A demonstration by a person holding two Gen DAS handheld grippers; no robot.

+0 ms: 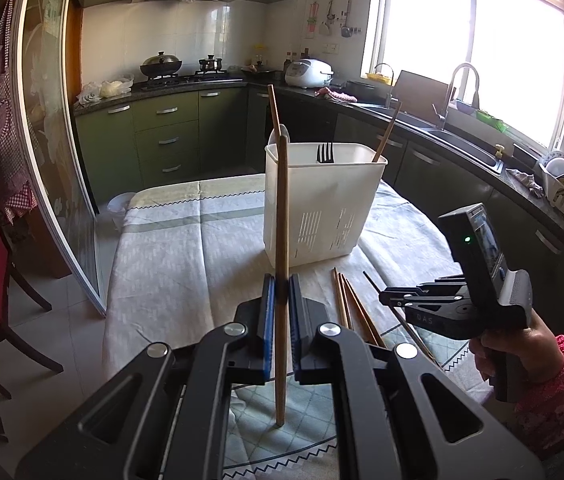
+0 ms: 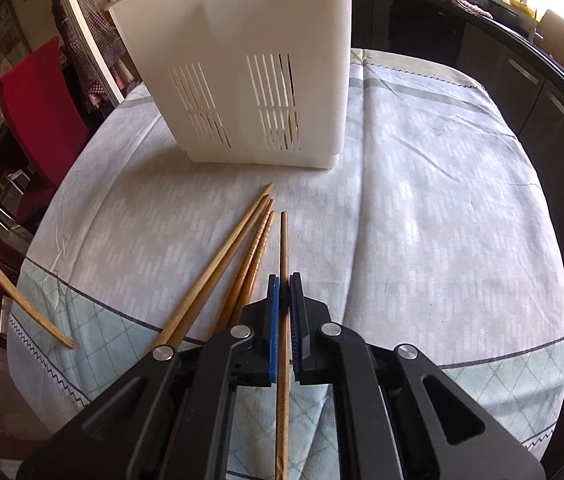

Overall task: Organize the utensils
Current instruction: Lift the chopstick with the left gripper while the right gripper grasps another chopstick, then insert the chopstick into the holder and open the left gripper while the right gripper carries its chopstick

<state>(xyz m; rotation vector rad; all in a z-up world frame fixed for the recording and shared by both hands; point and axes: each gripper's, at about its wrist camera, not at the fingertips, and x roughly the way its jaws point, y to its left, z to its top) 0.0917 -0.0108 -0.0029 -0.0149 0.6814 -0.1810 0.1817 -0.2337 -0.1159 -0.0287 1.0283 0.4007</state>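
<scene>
A white slotted utensil holder (image 1: 322, 204) stands on the cloth-covered table (image 1: 170, 248); a black fork (image 1: 324, 153) and two chopsticks poke out of it. My left gripper (image 1: 281, 296) is shut on a wooden chopstick (image 1: 281, 240), held nearly upright in front of the holder. My right gripper (image 2: 284, 292) is shut on a darker chopstick (image 2: 283, 248) that runs along its fingers toward the holder (image 2: 250, 72). Three loose chopsticks (image 2: 242, 248) lie on the cloth just left of it. In the left wrist view the right gripper (image 1: 386, 298) hovers over those chopsticks (image 1: 348, 304).
A red-backed chair (image 2: 42, 112) stands at the table's left side. Dark green cabinets and a counter with a sink (image 1: 462, 140) run along the right and back. A person's hand in a pink patterned sleeve (image 1: 554, 392) holds the right gripper. The left gripper's chopstick (image 2: 14, 292) crosses the right view's left edge.
</scene>
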